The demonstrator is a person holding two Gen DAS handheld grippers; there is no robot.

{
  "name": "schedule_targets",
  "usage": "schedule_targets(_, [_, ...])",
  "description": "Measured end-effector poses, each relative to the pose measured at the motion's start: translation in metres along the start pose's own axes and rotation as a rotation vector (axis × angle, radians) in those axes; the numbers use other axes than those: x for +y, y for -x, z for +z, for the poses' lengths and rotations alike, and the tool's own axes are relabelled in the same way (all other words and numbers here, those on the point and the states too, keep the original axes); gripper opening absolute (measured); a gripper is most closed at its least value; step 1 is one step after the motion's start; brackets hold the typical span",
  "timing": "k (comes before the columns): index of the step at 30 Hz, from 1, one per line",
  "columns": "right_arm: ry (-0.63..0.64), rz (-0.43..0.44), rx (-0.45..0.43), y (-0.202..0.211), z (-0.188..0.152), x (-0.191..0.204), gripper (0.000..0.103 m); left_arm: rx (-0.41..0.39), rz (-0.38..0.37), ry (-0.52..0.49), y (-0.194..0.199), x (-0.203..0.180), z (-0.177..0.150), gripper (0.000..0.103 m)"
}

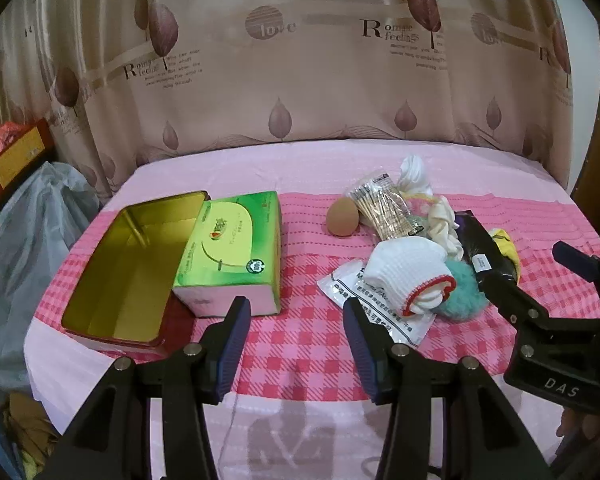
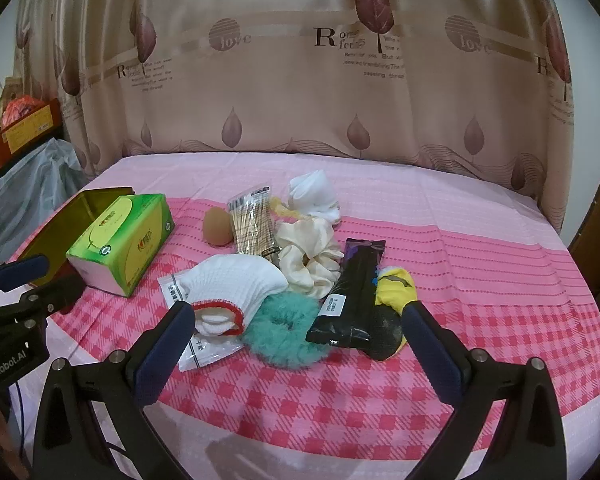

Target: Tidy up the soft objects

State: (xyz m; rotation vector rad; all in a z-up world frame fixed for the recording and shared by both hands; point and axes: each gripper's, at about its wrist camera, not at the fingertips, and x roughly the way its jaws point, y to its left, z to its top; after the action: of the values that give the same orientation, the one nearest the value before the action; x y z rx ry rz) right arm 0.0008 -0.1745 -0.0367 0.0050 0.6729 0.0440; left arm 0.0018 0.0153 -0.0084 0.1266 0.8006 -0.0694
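A heap of soft things lies on the pink checked cloth: a white glove with a red cuff (image 2: pixel 236 284) (image 1: pixel 410 274), a teal fluffy scrunchie (image 2: pixel 286 330) (image 1: pixel 462 292), a cream scrunchie (image 2: pixel 308 256), a white sock (image 2: pixel 314 194), a yellow and black sock (image 2: pixel 392 300) and a brown sponge egg (image 2: pixel 218 226) (image 1: pixel 342 218). An open gold tin (image 1: pixel 120 268) sits at the left. My left gripper (image 1: pixel 298 316) is open and empty, between the tissue box and the heap. My right gripper (image 2: pixel 294 328) is open and empty, just in front of the heap.
A green tissue box (image 1: pixel 232 256) (image 2: pixel 124 240) stands against the tin's right side. A packet of cotton swabs (image 2: pixel 252 222), a black packet (image 2: pixel 354 296) and a white flat pouch (image 1: pixel 374 308) lie in the heap. A curtain (image 1: pixel 300 60) hangs behind the table. Bags (image 1: pixel 24 240) stand at left.
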Motion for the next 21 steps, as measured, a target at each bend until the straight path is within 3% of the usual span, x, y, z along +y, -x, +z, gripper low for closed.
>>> schedule_targets(8, [0.011,0.006,0.005,-0.002,-0.001,0.004,0.102,0.076,-0.021,-0.001,-0.011,-0.001,-0.005,0.049])
schedule_targets(21, [0.016,0.008,0.005,-0.002,-0.002,0.006,0.097,0.099,-0.015,0.012,-0.016,0.0,-0.007,0.049])
